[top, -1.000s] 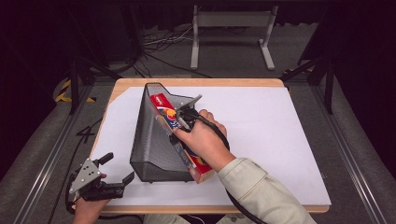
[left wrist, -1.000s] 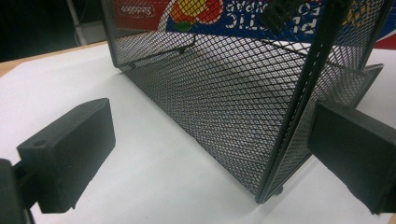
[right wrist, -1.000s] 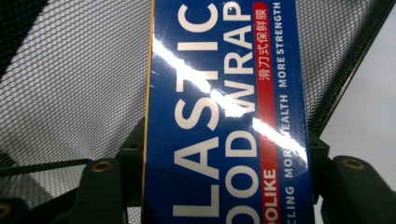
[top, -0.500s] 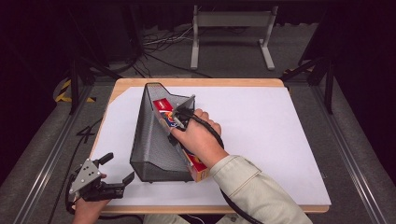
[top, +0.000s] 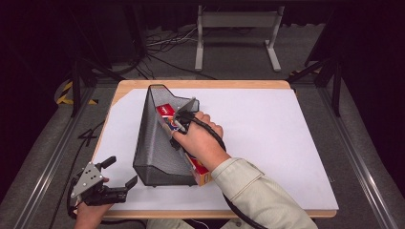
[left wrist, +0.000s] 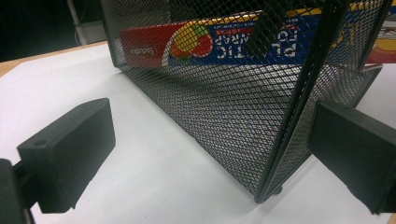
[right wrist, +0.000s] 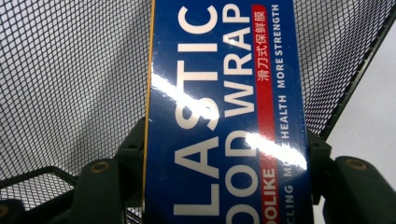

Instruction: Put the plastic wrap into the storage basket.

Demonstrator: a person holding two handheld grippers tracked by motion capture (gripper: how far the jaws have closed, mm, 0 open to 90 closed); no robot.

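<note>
From above, the right hand-held gripper [top: 184, 118] holds a plastic wrap box [top: 198, 171] inside a black mesh basket [top: 157, 143] on the desk [top: 267, 138]. The left hand-held gripper [left wrist: 205, 154] shows its jaws wide open beside the basket's corner. The right gripper view shows both jaws clamped against the box's sides.

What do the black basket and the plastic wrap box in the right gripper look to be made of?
The black mesh basket looks like painted wire mesh on a thin metal frame: you see through its diamond weave. The plastic wrap box looks like glossy printed cardboard, with bright glare streaks across the lettering and crisp folded edges.
</note>
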